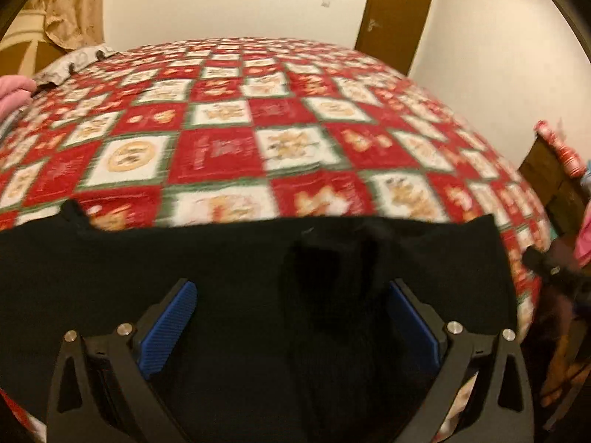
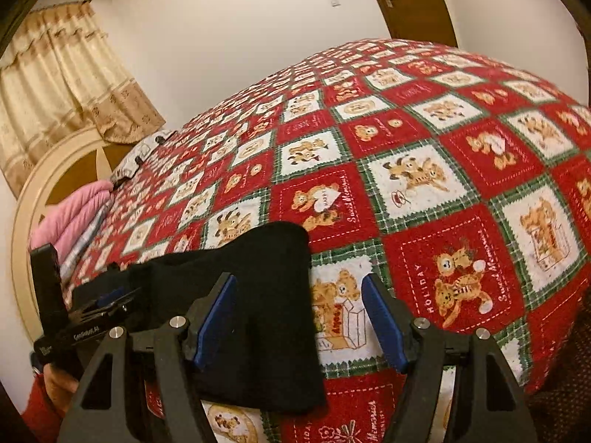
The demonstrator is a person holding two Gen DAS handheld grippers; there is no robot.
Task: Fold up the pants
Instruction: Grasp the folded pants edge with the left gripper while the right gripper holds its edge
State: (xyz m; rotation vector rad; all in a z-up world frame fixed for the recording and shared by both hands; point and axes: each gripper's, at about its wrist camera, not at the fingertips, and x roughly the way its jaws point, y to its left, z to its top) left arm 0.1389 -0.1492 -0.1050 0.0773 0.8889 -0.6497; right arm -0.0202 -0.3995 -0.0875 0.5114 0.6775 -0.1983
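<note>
The black pants (image 1: 229, 280) lie flat across the near edge of the bed, folded into a wide band. My left gripper (image 1: 291, 295) is open above the middle of them, its blue pads (image 1: 168, 326) spread wide with nothing between. In the right wrist view the pants (image 2: 258, 295) end at a rounded right edge. My right gripper (image 2: 299, 310) is open over that edge, one pad above the cloth and the other above the blanket. The left gripper (image 2: 92, 313) shows at the left, low over the pants.
A red, white and green teddy-bear blanket (image 2: 424, 170) covers the bed. Pink bedding (image 2: 70, 217) lies at the far left by the headboard. A brown door (image 1: 395, 18) and white wall stand behind. Wooden furniture (image 1: 550, 181) with items stands right of the bed.
</note>
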